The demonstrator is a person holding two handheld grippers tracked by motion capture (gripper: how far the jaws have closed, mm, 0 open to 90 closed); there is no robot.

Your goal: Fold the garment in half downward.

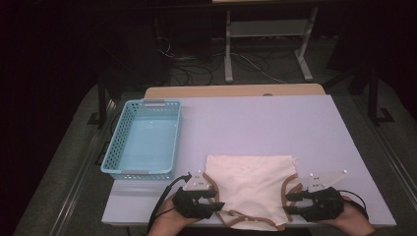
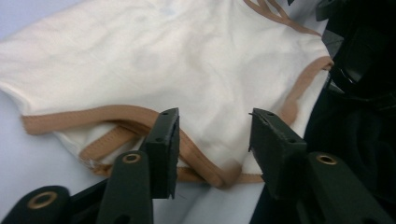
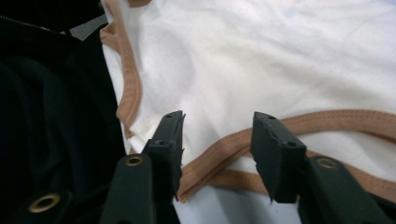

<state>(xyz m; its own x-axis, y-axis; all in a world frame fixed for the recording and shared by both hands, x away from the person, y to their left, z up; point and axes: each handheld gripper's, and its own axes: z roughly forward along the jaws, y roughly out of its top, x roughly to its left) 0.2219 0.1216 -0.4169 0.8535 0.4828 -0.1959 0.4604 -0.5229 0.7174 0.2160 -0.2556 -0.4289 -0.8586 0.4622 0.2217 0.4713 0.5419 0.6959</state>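
- The left gripper (image 2: pixel 212 140) is seen with its jaws parted to a moderate gap over the near left corner of a cream garment (image 2: pixel 187 60); the brown-trimmed hem (image 2: pixel 140 116) lies between the pads, which are not pressed on it.
- The right gripper (image 3: pixel 217 140) is seen in the same state, its jaws standing apart over the near right corner, with a brown strap (image 3: pixel 224 144) of the trim running between them, unpinched.
- In the high view, the left gripper (image 1: pixel 216 200) and right gripper (image 1: pixel 291 202) are held at either side of the garment's (image 1: pixel 251 184) near edge.
- The garment is spread flat on the near middle of the pale table (image 1: pixel 275 123), its lower edge reaching the table's front rim.
- A light blue perforated plastic basket (image 1: pixel 113 147) is placed on the table's left side, apart from the garment; its inside is seen bare.
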